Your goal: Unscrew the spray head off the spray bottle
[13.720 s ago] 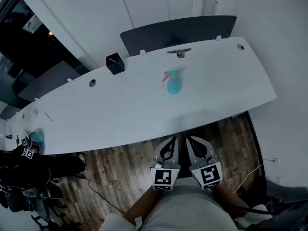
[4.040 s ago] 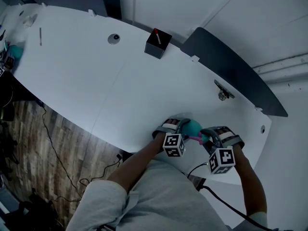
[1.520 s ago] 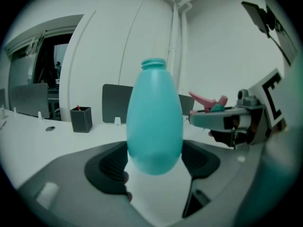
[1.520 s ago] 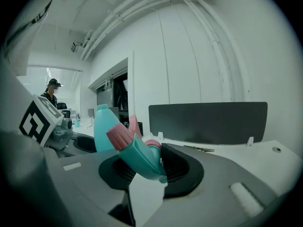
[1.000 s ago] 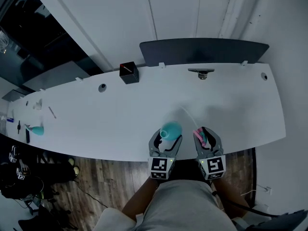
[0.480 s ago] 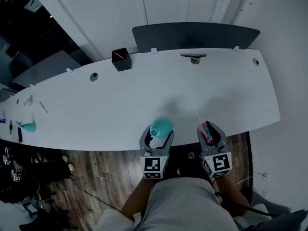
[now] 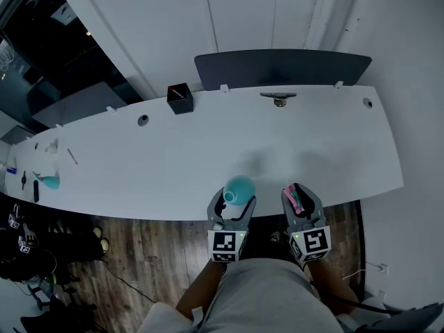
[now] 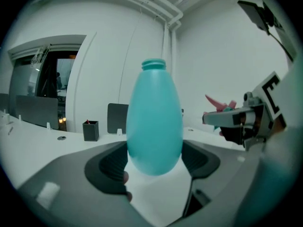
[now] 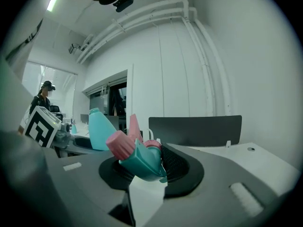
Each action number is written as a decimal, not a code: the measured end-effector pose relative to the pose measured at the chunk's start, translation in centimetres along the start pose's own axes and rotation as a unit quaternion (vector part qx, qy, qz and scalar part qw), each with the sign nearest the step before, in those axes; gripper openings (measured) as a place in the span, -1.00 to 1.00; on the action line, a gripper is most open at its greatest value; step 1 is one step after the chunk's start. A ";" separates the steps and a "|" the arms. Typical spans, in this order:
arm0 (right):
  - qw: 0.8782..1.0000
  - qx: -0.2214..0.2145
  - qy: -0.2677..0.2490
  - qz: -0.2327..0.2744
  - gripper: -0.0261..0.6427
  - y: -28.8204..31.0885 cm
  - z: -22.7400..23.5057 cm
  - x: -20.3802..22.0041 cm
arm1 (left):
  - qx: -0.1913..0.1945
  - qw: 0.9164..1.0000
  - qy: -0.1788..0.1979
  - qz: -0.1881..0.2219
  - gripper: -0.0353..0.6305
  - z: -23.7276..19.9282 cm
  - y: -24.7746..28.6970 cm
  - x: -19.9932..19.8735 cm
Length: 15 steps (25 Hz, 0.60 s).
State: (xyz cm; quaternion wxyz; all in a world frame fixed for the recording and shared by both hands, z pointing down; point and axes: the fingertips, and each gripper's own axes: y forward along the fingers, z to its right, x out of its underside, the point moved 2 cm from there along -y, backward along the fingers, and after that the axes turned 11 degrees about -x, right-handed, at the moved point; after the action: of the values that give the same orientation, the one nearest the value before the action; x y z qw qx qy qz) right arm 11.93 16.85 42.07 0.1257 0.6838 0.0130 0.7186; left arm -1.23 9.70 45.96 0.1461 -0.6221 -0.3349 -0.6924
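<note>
The left gripper has its jaws spread wide and pressed against the two sides of the teal spray bottle, which it grips around the lower, rounded part of the body. In the left gripper view the bottle stands upright between the dark pads, its bare threaded neck at the top with no head on it. The right gripper has its jaws drawn closer together and clamped on the spray head, which is off the bottle. In the right gripper view the spray head lies tilted between the pads, its teal body low and its pink nozzle and pink trigger pointing up and to the left. The two grippers are side by side and apart, at the near edge of the long white tabletop, so bottle and head do not touch. Each gripper shows in the other's view: the bottle appears at the left of the right gripper view, and the pink tip of the head at the right of the left gripper view. Further back on the tabletop stands a small black box, and a small metal fitting sits near the far edge, in front of a dark panel against the white wall. A small teal object lies far off at the left end of the tabletop. Below the near edge is a wooden floor.
</note>
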 end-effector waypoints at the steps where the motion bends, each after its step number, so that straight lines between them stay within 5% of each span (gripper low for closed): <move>1: 1.000 -0.001 -0.001 0.000 -0.53 -0.1 0.1 0.0 | 0.001 1.000 0.003 0.000 0.16 0.3 0.0 -0.1; 15: 1.000 -0.011 -0.008 -0.003 -0.53 -1.1 -0.1 0.1 | 0.006 1.000 0.010 0.002 0.16 2.1 -0.7 -0.4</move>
State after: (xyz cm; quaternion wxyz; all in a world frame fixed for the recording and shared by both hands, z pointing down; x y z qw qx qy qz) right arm 12.05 17.93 41.92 0.1360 0.6879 0.0062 0.7130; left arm -0.03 11.47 45.42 0.1543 -0.6154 -0.3359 -0.6962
